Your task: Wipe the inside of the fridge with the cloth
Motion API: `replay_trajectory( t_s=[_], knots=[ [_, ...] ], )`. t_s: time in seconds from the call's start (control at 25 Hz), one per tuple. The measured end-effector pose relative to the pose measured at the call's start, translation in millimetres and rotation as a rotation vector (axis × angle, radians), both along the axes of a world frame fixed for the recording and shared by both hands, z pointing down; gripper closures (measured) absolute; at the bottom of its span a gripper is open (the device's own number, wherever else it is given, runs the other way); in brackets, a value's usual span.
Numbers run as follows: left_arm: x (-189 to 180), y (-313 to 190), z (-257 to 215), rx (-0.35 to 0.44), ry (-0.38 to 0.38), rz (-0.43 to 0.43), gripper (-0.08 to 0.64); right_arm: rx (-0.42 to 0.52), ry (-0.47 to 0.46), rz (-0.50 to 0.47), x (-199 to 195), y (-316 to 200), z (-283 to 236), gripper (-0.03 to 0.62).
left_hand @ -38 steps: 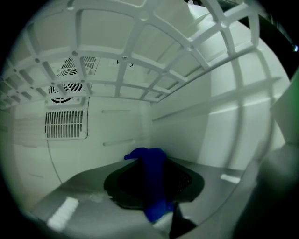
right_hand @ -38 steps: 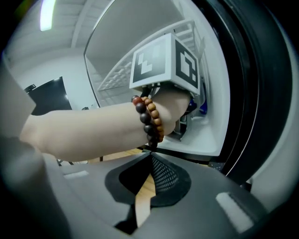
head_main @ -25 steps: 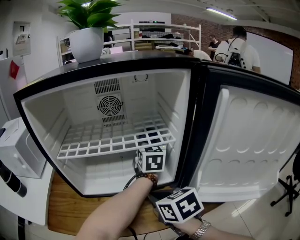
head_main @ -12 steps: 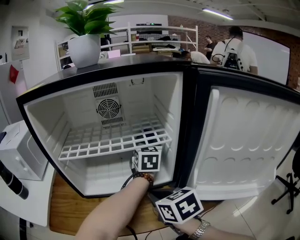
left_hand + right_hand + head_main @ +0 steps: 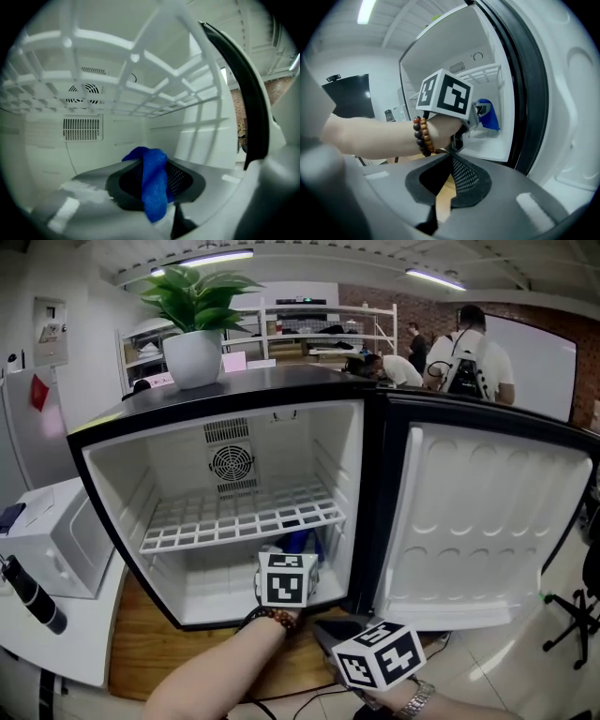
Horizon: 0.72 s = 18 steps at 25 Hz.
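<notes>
The small black fridge (image 5: 112, 512) stands open with a white inside. My left gripper (image 5: 150, 174) reaches into the lower compartment under the wire shelf (image 5: 234, 517), close to the right wall. Its jaws have just been opening, and the blue cloth (image 5: 153, 185) still hangs pinched between them. In the head view the cloth (image 5: 298, 542) shows just above the left marker cube (image 5: 284, 579). My right gripper (image 5: 451, 163) stays outside, low in front of the fridge, shut with nothing in it. Its cube (image 5: 380, 655) sits below the door's hinge side. The right gripper view also catches the cloth (image 5: 488, 117).
The fridge door (image 5: 478, 521) swings open to the right. A fan grille (image 5: 232, 463) is on the back wall. A potted plant (image 5: 195, 343) stands on top. A white box (image 5: 52, 535) sits left on the counter. People stand far behind. A chair base (image 5: 572, 624) is at the right.
My left gripper has drawn back toward the fridge's front lip and lower in the picture, and the blue cloth now shows above its cube. The right cube has shifted slightly right.
</notes>
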<state>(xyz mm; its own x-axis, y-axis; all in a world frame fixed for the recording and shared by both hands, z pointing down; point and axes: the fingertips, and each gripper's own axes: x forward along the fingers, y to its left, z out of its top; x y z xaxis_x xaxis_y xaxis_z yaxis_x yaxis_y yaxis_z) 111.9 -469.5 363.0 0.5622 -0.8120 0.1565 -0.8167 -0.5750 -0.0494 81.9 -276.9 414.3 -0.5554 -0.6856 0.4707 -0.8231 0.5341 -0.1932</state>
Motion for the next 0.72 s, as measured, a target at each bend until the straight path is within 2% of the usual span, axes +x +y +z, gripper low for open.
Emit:
replay_trajectory(
  t_s=[0.16,0.4,0.52,0.72],
  knots=[
    [-8,35,-16,0.027,0.015,0.070,0.446,0.056,0.029,-0.001,9,21,-17,0.592],
    [-7,100,-39,0.061,0.052,0.250,0.446,0.204,0.075,0.024,36,38,-61,0.566],
    [-1,134,-47,0.084,0.059,0.354,0.446,0.244,0.099,0.033,54,44,-77,0.484],
    [15,186,-59,0.137,0.056,0.540,0.446,0.295,0.135,0.005,75,51,-99,0.394]
  ],
)
